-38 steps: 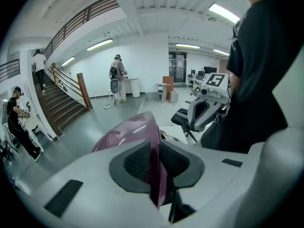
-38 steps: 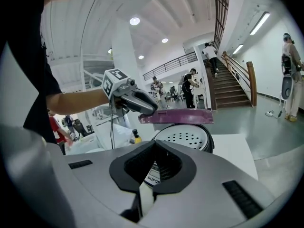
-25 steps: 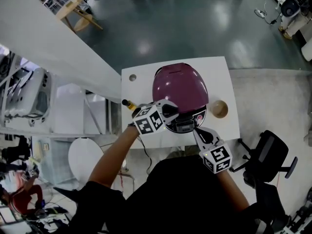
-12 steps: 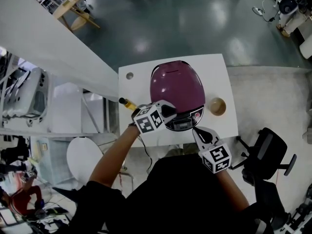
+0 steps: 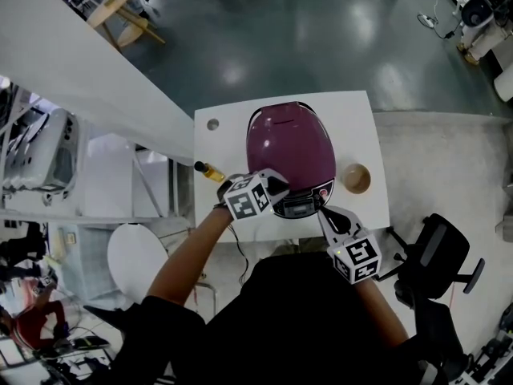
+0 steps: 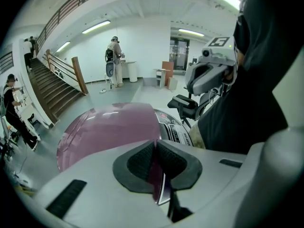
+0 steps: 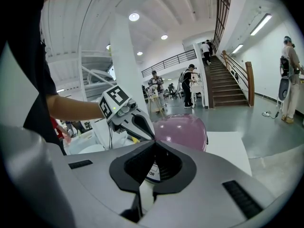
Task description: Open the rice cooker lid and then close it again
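The cooker stands in the middle of the white worktop. Its purple lid is down and closed over the body, and its control panel faces the person at the near edge.

The left gripper comes in from the near left and points steeply down. Its tip is at the front of the lid, just above the panel's left end. Its fingers have just been closing and stand clenched, the pads all but meeting. Only a thin slit is left between them, and purple shows through it. That is probably the lid beyond rather than anything gripped, though the left gripper view is too close to be sure.

The right gripper sits at the cooker's near right corner, its tip beside the right end of the panel and apart from the left gripper. Its fingers are clenched with nothing between them. Past them, the right gripper view shows the cooker's pale front with some print, and the purple dome behind it.

A brown bowl stands on the worktop to the right of the cooker, near it but not touching. A small yellowish bottle lies at the worktop's left edge, just beyond the left gripper's marker cube. On the floor, a white round stool stands to the left and a black chair to the right.
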The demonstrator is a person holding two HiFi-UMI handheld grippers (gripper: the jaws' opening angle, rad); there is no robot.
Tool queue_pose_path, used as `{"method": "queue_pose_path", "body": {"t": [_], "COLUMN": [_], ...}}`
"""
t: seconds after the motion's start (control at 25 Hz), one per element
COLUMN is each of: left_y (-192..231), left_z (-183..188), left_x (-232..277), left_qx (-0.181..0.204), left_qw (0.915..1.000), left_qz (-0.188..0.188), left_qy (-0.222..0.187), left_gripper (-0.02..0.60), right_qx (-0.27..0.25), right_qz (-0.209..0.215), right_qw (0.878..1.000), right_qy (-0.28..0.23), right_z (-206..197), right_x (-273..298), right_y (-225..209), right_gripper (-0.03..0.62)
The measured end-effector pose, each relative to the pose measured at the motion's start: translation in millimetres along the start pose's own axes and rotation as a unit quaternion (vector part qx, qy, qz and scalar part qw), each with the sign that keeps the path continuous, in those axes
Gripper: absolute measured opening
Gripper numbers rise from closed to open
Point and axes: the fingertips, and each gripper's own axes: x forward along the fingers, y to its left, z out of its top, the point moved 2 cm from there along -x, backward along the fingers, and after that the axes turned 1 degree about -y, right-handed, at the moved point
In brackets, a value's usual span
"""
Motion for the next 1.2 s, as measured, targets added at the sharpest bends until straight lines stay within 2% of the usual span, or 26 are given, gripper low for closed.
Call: {"method": "queue_pose_path", "body": {"t": [0.32,0.44,0.56,1.0,1.2], "left_y": [0,3,4,7,7], "left_z": [-6,-7,-8,-3,-3], "left_x": [6,7,6,9,11], "left_qx": [-0.022,-0.049,-0.067,-0.103,-0.132], "left_qw": [0.9997,0.9988,0.9975,0.9944,0.9906], "left_qz": [0.010,-0.003,-0.016,0.015,0.002], "left_qy": [0.003,-0.001,0.012,0.016,0.036], "left_gripper": [0.006,0.006,0.006,0.003,0.003], "right_qx": [0.003,0.005,0.010,0.014,0.015], "right_qz": [-0.004,-0.004,0.002,0.002,0.003], "right_qw": [1.000,1.000,1.000,1.000,1.000], "right_qy": [0.004,0.007,0.010,0.015,0.019], "right_z": [3,3,3,5,6], "right_x": [2,5,9,20,24], "right_y": [-13,-18,-17,-32,-37], "right_gripper": [0.000,0.000,0.000,0.000,0.000]}}
